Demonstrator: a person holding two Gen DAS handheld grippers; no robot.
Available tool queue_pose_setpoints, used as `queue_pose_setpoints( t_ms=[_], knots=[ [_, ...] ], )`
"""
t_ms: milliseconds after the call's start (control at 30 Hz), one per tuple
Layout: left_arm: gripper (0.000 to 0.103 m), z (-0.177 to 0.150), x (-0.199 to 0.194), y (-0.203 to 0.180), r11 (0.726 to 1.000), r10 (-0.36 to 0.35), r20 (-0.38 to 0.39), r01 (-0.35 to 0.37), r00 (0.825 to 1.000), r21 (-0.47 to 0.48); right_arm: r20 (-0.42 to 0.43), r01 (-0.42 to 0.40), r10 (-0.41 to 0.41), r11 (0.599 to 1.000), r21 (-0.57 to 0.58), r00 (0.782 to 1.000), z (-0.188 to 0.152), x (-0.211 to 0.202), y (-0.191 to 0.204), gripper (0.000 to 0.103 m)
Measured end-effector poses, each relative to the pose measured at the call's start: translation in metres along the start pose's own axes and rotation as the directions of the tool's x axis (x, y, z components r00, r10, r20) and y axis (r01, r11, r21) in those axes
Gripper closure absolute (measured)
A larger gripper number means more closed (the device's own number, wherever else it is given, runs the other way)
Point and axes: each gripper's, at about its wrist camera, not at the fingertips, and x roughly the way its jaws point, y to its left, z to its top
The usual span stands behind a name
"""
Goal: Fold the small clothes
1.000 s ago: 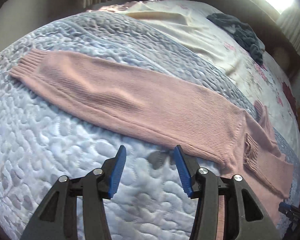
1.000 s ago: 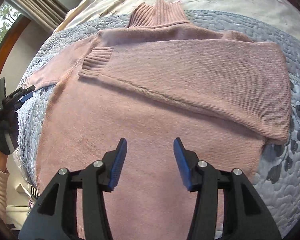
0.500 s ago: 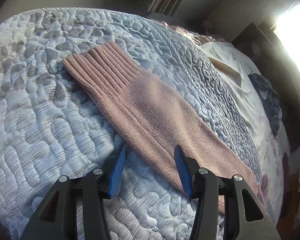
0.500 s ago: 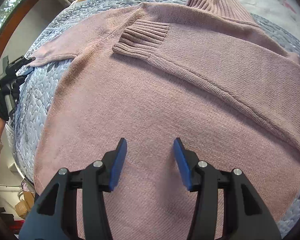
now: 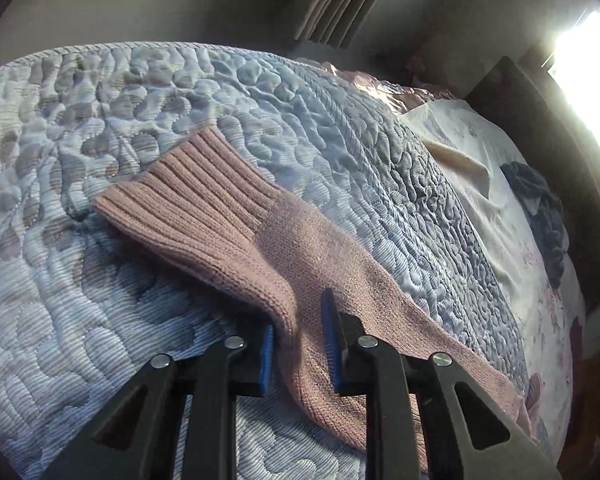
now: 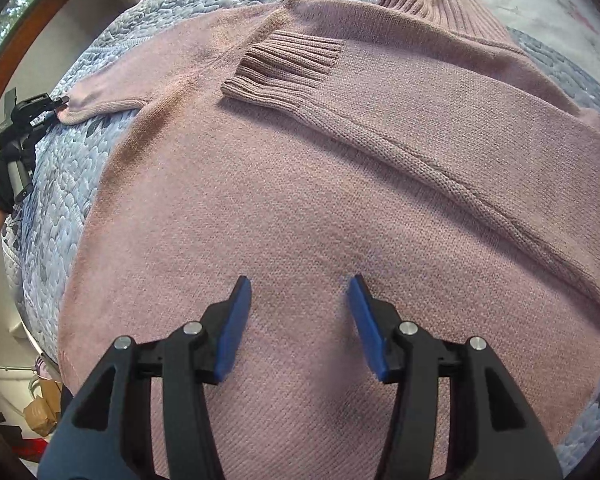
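**Left gripper slides in on the pink sleeve**

Closer now than a moment ago, the left gripper point(image 5: 298, 336) has moved up to the sleeve point(image 5: 300, 256) and has it between its blue jaws. The jaws are part way in, with a fold of knit bunched between them. I cannot tell yet if they are pinching it tight.

The pink sweater point(image 6: 300, 200) lies flat on the bed, on the blue quilt point(image 5: 80, 300). One sleeve is already folded across the chest, with its ribbed cuff point(image 6: 284, 68) near the neck. The other sleeve sticks out to the side, and that is the one the left gripper is at. I think it goes there so the sleeve can be lifted and laid over the chest too.

The right gripper point(image 6: 296, 320) hovers over the lower part of the sweater with its jaws wide apart, holding nothing. It may be waiting to press the sweater down.

Farther up the bed lie a cream cloth point(image 5: 460, 160) and a dark blue heap of clothes point(image 5: 548, 216). They are well apart from the sweater. Nothing stands in the way of the fold.
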Motion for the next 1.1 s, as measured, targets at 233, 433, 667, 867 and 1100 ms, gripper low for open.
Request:
queue_pose_setpoints(
  t_ms=[233,433,667,867,1100],
  knots=[
    [0.096,-0.024,-0.032,-0.063,0.983,-0.121,0.036,0.115,0.992,0.146,0.014,-0.004,0.003,1.0,0.016,1.0,-0.016,-0.011,-0.007,0.052],
    [0.096,-0.076,-0.049,-0.151,0.917,-0.272,-0.033,0.269,0.962,0.293,0.038,0.004,-0.005,0.999,0.041,0.999,-0.028,-0.023,-0.023,0.052],
    [0.096,-0.143,-0.049,-0.24,0.835,-0.398,-0.151,0.425,0.905,0.35,0.054,0.003,-0.008,0.996,0.084,0.999,-0.044,-0.034,-0.049,0.052],
    [0.096,-0.209,-0.03,-0.292,0.779,-0.435,-0.263,0.507,0.861,0.368,0.063,-0.004,-0.003,0.995,0.103,0.998,-0.055,-0.04,-0.065,0.052],
    [0.096,-0.255,0.01,-0.29,0.808,-0.364,-0.353,0.481,0.862,0.34,0.06,-0.016,0.01,0.994,0.108,0.998,-0.058,-0.036,-0.072,0.051]
  ],
)
